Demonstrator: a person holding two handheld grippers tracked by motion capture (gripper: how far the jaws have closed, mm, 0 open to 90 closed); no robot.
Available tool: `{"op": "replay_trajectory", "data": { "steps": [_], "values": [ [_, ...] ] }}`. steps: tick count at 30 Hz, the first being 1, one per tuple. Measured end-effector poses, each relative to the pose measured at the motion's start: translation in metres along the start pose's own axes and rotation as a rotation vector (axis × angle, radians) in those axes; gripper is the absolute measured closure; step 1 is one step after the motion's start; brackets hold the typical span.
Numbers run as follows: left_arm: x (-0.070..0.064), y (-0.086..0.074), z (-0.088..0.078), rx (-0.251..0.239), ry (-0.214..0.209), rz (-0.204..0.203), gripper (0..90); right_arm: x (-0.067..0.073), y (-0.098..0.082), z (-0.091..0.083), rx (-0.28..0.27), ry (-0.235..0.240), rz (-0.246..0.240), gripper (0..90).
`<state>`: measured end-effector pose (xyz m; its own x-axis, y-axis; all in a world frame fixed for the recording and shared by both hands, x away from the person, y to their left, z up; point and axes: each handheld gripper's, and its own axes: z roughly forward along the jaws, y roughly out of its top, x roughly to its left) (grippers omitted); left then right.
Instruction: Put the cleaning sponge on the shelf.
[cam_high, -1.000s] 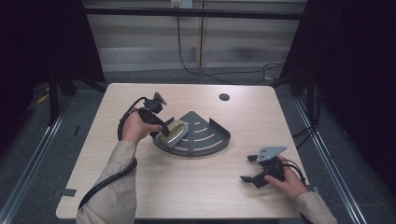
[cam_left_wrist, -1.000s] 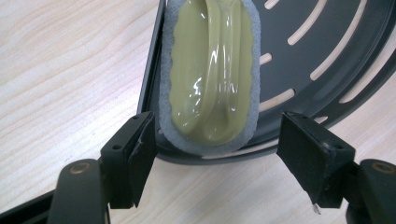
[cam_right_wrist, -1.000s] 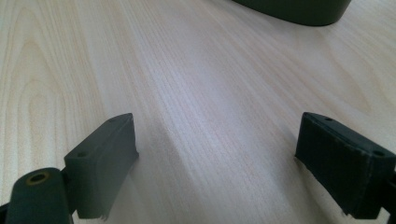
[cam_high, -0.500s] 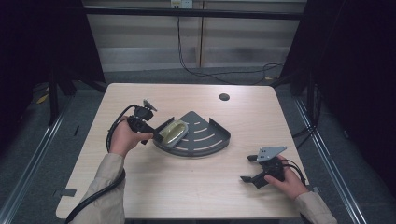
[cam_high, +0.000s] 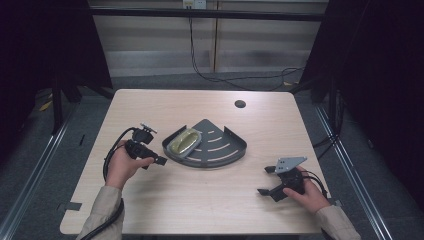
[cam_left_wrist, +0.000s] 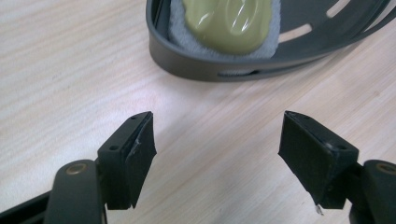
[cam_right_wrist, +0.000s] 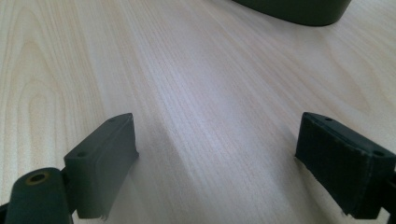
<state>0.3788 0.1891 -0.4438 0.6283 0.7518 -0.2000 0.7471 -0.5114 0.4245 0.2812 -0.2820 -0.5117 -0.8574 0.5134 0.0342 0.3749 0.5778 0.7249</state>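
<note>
I see a dark quarter-round tray (cam_high: 220, 150) near the middle of the table (cam_high: 200, 200), and in its left corner lies an olive-green soap bar (cam_high: 184, 142) on a pale grey pad (cam_left_wrist: 180, 28). The bar's long axis runs diagonally, from near-left to far-right in the high view. My left gripper (cam_high: 159, 161) sits just beside the tray's left wall, clearly the nearer of the two; in the left gripper view the bar lies straight ahead, beyond the tray's rim. Its fingers (cam_left_wrist: 135, 149) are spread wide and released, holding nothing, with bare table between them. My right gripper (cam_high: 267, 181) rests well apart at the near right, its fingers (cam_right_wrist: 105, 158) also spread and empty.
</note>
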Motion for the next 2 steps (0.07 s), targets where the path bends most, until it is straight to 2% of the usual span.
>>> {"op": "replay_trajectory", "data": {
  "steps": [2],
  "values": [
    [0.0002,-0.002,0.0008,-0.003,0.0,0.002,26.5,0.0,0.0,0.0,0.0,0.0,0.0,11.7]
  ]
}}
